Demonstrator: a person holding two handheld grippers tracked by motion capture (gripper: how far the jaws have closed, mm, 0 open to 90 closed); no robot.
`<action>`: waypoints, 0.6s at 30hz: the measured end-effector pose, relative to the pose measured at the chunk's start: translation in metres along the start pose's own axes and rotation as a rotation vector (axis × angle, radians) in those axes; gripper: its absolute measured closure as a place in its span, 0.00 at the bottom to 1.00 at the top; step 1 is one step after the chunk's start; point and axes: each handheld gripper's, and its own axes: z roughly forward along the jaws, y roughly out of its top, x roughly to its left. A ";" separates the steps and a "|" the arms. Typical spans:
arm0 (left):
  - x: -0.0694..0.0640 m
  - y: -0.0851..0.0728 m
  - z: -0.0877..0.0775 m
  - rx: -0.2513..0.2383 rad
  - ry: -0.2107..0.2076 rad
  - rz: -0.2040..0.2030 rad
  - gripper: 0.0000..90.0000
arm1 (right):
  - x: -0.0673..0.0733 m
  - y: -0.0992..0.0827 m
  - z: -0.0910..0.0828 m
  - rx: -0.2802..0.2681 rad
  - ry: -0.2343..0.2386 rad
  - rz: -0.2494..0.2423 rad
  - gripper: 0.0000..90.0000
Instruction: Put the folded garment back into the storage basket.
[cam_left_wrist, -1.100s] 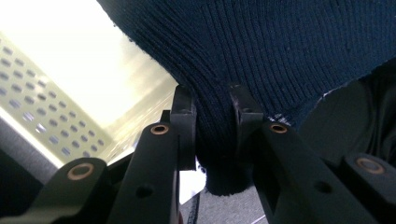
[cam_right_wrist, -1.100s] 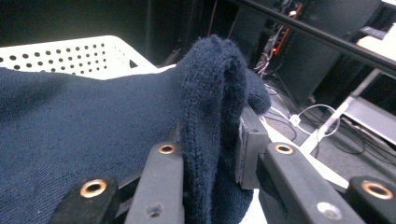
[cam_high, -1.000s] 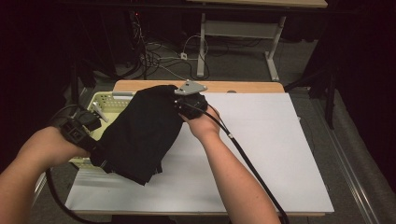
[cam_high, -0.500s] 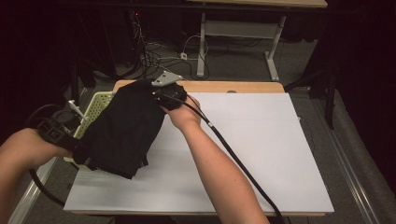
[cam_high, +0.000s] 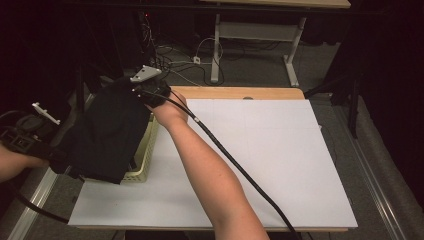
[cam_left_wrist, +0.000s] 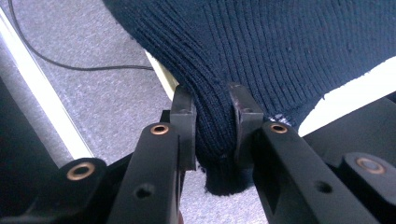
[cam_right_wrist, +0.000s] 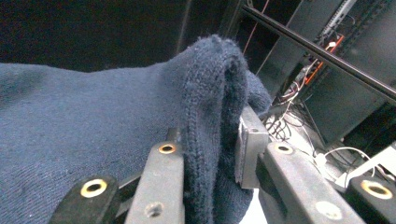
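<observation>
Dark navy knit is bunched between both pairs of my jaws: my left gripper (cam_left_wrist: 212, 135) is clenched on a thick fold of the sweater (cam_high: 107, 132), and my right gripper (cam_right_wrist: 210, 140) is clenched on another folded edge of it. In the high view my left gripper (cam_high: 50, 155) sits at about nine o'clock off the table's left edge, and my right gripper (cam_high: 150, 92) is at about eleven o'clock, near the far left corner. The sweater hangs spread between them, above the pale yellow basket (cam_high: 142, 160) that stands at the left edge of the white table (cam_high: 260, 150). It covers most of the basket; I cannot tell whether its lower hem touches the rim. As I judge it, the lifting and carrying is done: the sweater is over the basket. What is left is to lower it inside and let go with both grippers.
</observation>
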 end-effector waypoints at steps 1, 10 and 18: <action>0.001 -0.001 0.001 -0.002 -0.005 -0.008 0.82 | 0.001 0.002 0.005 0.003 0.004 -0.002 0.85; 0.005 -0.001 0.029 -0.018 -0.017 -0.017 0.82 | -0.002 -0.033 0.047 0.139 0.044 0.044 0.84; 0.002 0.001 0.044 -0.012 -0.027 -0.003 0.81 | -0.008 -0.062 0.056 0.181 0.041 0.107 0.82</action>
